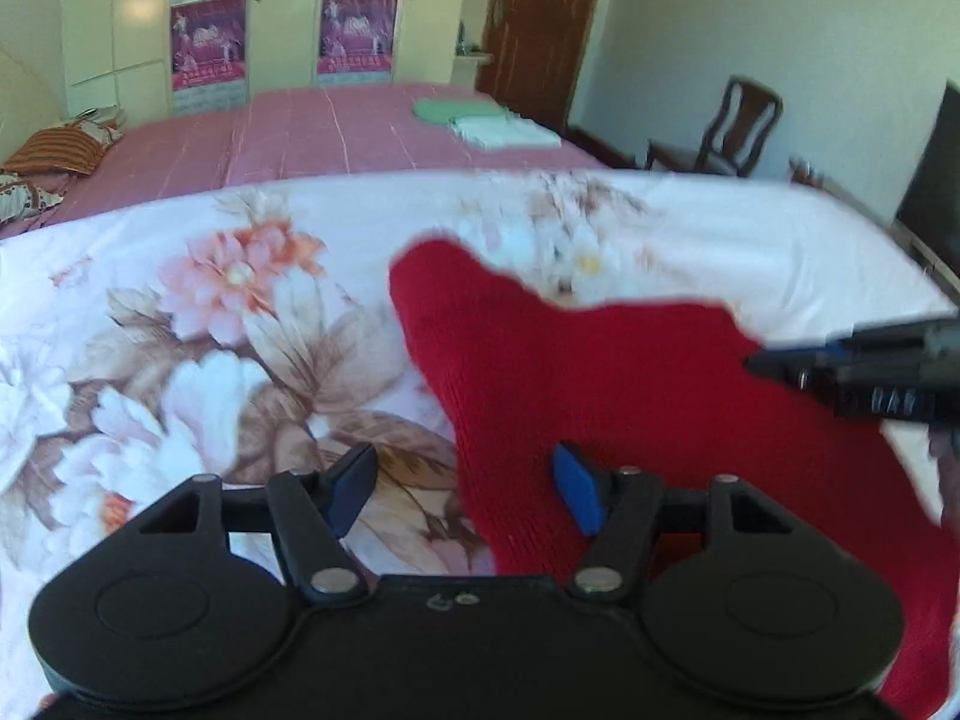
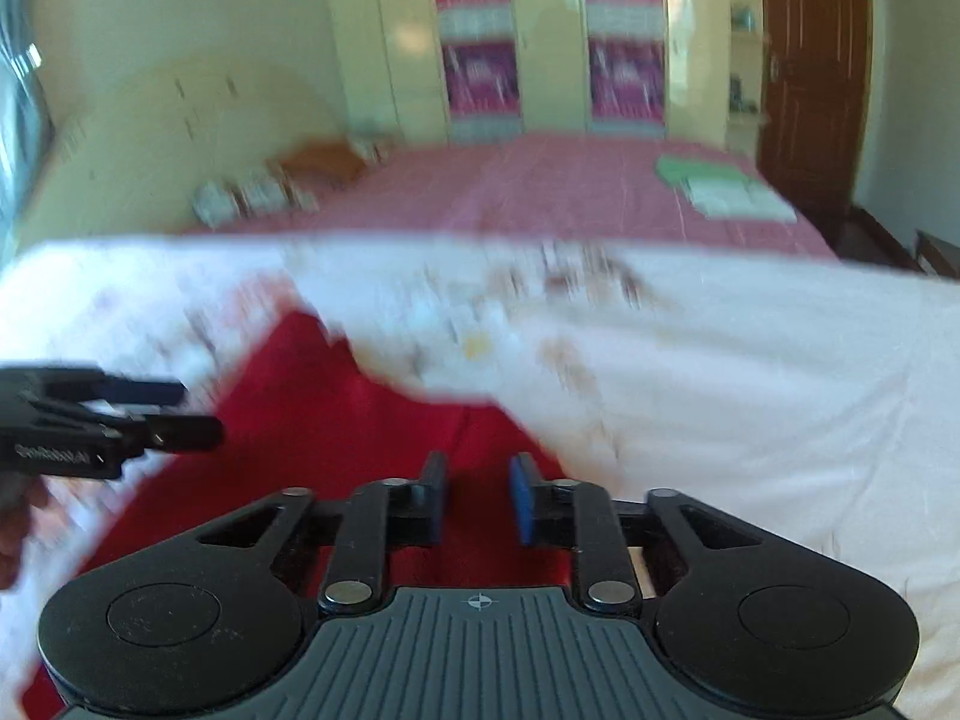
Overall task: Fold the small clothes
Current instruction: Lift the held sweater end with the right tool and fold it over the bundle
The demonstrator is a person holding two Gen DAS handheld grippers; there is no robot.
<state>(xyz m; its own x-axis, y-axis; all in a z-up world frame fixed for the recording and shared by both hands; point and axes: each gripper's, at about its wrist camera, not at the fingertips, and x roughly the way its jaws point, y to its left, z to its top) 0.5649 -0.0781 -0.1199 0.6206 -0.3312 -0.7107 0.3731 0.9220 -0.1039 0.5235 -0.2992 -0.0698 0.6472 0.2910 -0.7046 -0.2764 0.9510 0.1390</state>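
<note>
A red knitted garment (image 1: 600, 396) lies spread on a white floral sheet (image 1: 210, 312). My left gripper (image 1: 467, 492) hovers open at the garment's left edge: its right pad is over the red knit, its left pad over the sheet, and neither presses. From the right wrist view the left gripper (image 2: 201, 411) shows at the far left, above the red garment (image 2: 336, 444). My right gripper (image 2: 478, 498) stands narrow, with a ridge of red cloth pinched between its blue pads. In the left wrist view the right gripper (image 1: 762, 363) reaches in at the garment's right edge.
Beyond the sheet lies a pink bedspread (image 1: 312, 138) with folded green and white clothes (image 1: 486, 123) and striped pillows (image 1: 57, 150). A wooden chair (image 1: 738, 132) and a dark door (image 1: 540, 18) stand at the back right. Part of a hand (image 2: 12, 528) shows at the left.
</note>
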